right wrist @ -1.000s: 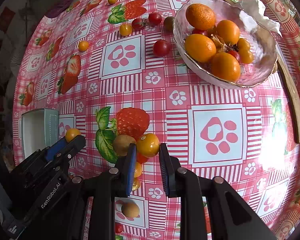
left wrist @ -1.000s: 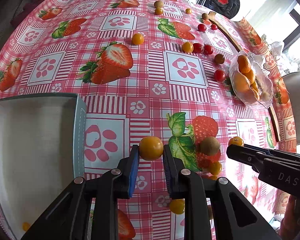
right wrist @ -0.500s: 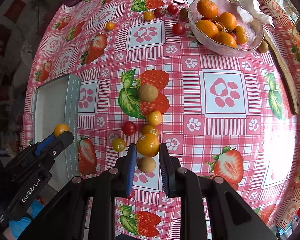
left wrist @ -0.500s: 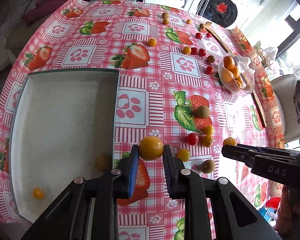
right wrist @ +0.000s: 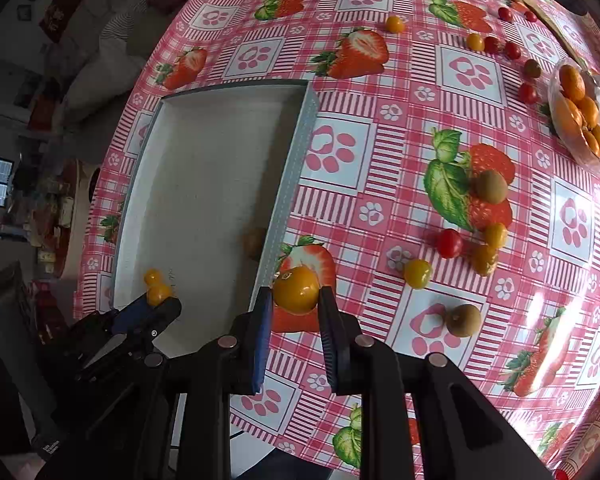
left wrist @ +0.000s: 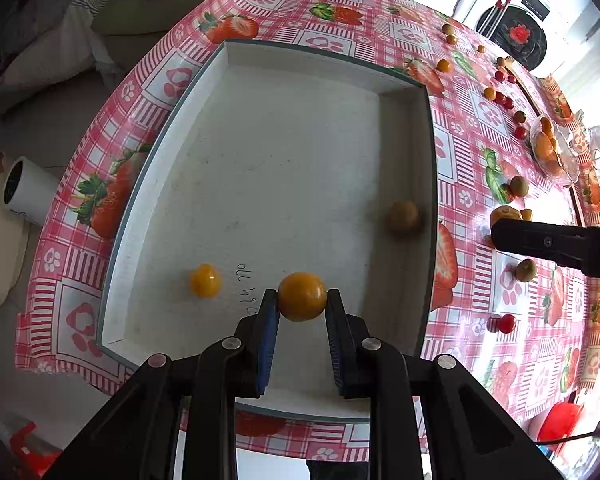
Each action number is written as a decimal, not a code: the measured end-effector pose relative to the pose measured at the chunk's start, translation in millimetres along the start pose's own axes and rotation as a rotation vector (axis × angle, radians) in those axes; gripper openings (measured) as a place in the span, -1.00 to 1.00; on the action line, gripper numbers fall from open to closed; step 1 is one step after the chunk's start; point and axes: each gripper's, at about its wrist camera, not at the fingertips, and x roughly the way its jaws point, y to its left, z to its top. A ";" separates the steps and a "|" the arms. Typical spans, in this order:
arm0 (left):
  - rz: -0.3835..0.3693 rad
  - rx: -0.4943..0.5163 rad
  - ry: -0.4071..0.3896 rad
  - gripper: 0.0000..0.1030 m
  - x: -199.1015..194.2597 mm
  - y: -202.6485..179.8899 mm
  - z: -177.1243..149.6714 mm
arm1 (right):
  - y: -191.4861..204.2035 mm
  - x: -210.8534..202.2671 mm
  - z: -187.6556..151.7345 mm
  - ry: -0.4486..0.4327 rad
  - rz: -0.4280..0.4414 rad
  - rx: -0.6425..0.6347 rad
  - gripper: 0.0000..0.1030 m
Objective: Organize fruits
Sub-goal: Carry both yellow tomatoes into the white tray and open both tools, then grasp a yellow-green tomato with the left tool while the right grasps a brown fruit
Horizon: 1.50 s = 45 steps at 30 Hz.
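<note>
My left gripper (left wrist: 302, 300) is shut on a yellow-orange tomato (left wrist: 302, 296) and holds it over the near part of the white tray (left wrist: 428, 160). A small yellow tomato (left wrist: 206, 280) and a brown kiwi-like fruit (left wrist: 403, 216) lie in the tray. My right gripper (right wrist: 296, 296) is shut on another yellow-orange tomato (right wrist: 296, 289), above the tablecloth just right of the tray's wall (right wrist: 296, 160). The left gripper (right wrist: 158, 300) also shows in the right wrist view, and the right gripper (left wrist: 496, 230) in the left wrist view.
Loose fruits lie on the strawberry tablecloth: a red tomato (right wrist: 449, 243), yellow tomatoes (right wrist: 417, 274), two kiwis (right wrist: 463, 320). A glass bowl of oranges (right wrist: 580, 116) stands at the far right. The table edge is close below both grippers.
Both grippers moved left and back toward the tray with their tomatoes. The left one is now over the tray's inside; the right one is beside its right wall.
</note>
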 end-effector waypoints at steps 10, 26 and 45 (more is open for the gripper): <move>0.033 0.013 0.024 -0.52 26.4 2.3 -6.9 | 52.3 55.9 40.7 0.049 -0.029 -0.125 -0.51; 0.113 0.101 -0.014 0.40 26.9 -28.5 -9.0 | 65.2 94.5 61.9 0.118 -0.078 -0.144 0.12; 0.038 0.358 -0.060 0.40 -8.7 -111.0 21.3 | -55.6 -24.3 0.1 -0.080 -0.138 0.092 0.45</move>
